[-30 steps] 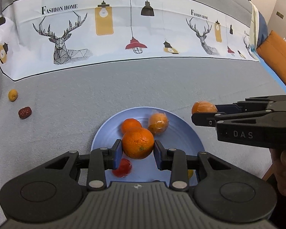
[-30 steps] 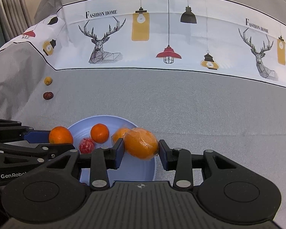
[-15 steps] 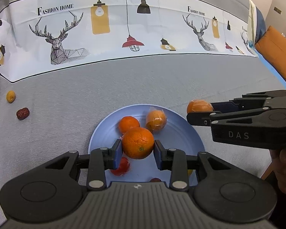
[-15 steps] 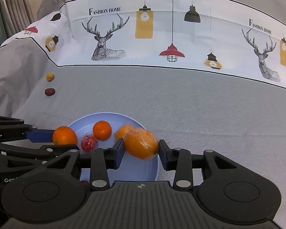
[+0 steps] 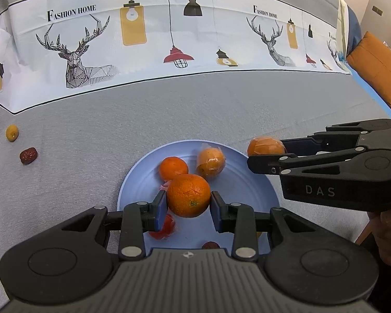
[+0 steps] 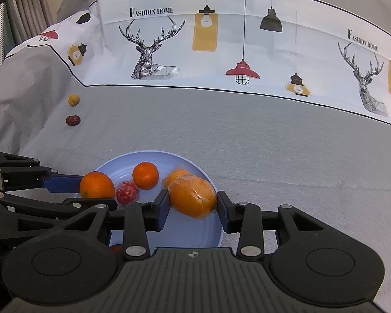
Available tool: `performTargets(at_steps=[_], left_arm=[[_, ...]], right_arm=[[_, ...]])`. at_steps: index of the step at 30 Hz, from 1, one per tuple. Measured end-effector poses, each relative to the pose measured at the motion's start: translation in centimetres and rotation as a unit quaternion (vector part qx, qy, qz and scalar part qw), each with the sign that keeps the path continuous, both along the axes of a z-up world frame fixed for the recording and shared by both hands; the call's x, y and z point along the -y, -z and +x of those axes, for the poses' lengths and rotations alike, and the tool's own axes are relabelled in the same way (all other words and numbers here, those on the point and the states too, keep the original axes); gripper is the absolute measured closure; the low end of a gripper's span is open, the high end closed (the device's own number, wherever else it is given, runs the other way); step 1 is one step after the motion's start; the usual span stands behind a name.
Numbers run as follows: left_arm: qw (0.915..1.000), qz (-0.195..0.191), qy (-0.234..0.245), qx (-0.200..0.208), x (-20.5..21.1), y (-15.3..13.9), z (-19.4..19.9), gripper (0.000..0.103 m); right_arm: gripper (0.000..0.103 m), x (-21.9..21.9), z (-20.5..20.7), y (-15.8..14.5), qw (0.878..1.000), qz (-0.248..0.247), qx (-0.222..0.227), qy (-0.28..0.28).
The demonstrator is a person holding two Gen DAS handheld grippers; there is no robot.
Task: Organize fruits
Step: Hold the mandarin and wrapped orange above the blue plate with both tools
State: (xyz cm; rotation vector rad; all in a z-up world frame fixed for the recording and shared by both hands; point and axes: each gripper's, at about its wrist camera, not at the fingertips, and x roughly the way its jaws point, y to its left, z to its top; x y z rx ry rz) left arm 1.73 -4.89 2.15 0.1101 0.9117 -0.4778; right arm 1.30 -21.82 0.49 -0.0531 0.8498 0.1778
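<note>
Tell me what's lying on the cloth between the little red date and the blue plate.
Nothing: in both wrist views only bare grey cloth runs from the red date to the blue plate.

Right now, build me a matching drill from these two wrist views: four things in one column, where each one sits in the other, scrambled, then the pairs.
Things
1. bare orange
2. film-wrapped orange
3. dark red date
4. small bare orange

Places
A. on the grey cloth, off the plate
B. in the right gripper
C. lying loose on the blue plate
D. in the left gripper

Pairs: 1-D, 2-B, 3-A, 4-C
</note>
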Motion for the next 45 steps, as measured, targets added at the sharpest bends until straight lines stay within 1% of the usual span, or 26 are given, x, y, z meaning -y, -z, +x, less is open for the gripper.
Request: performTargets(at_steps=[45], left_arm=[[1.0,-0.002,0.009,0.003,0.4,0.1,-0.4,0.065]], right_arm=[[0.063,-1.0,-0.2,-0.4,1.0,-0.01,0.007,-0.017]])
